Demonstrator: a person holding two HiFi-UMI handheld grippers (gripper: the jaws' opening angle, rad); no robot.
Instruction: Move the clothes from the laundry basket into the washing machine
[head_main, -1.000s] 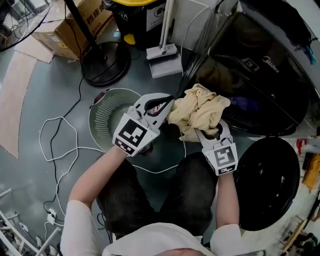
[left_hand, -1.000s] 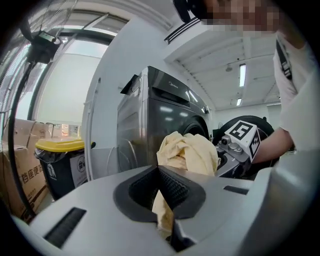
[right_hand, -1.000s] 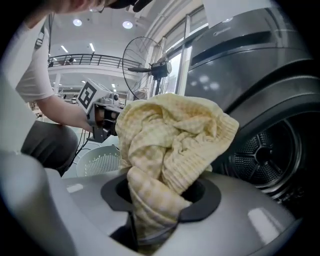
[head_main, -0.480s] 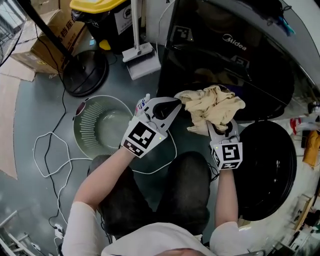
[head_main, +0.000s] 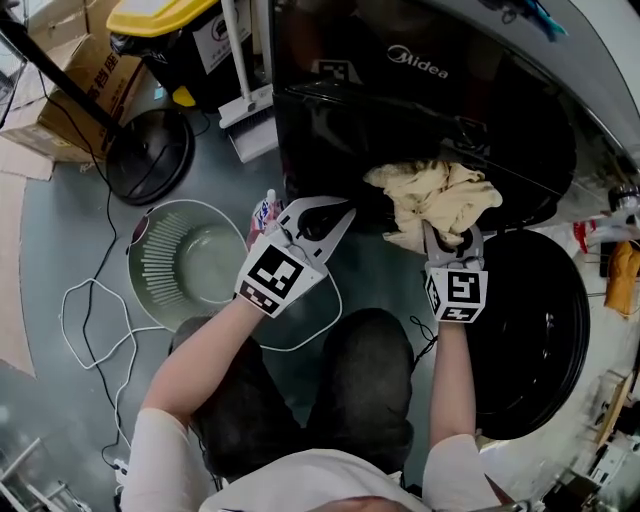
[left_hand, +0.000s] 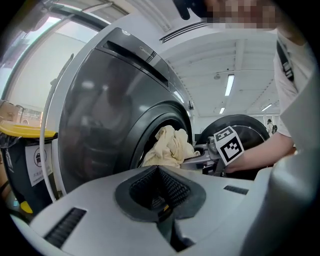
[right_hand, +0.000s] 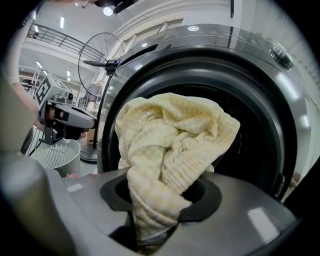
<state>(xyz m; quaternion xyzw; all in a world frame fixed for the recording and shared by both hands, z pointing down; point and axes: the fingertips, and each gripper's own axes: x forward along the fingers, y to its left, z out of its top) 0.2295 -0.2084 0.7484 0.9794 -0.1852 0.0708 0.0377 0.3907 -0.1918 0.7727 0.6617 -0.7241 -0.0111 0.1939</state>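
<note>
Right gripper (head_main: 447, 240): our jaws pinch the cream garment (head_main: 436, 196) at the washing machine's (head_main: 420, 100) drum mouth.
Left gripper (head_main: 343, 213): our jaws are pressed together, empty, beside that machine.

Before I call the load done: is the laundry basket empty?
Empty. The head view shows the laundry basket bare inside; the cream garment is clamped in the right gripper.

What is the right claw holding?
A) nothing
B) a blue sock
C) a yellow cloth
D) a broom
C: the right claw is shut on the pale yellow cloth, holding it at the washing machine opening.
</note>
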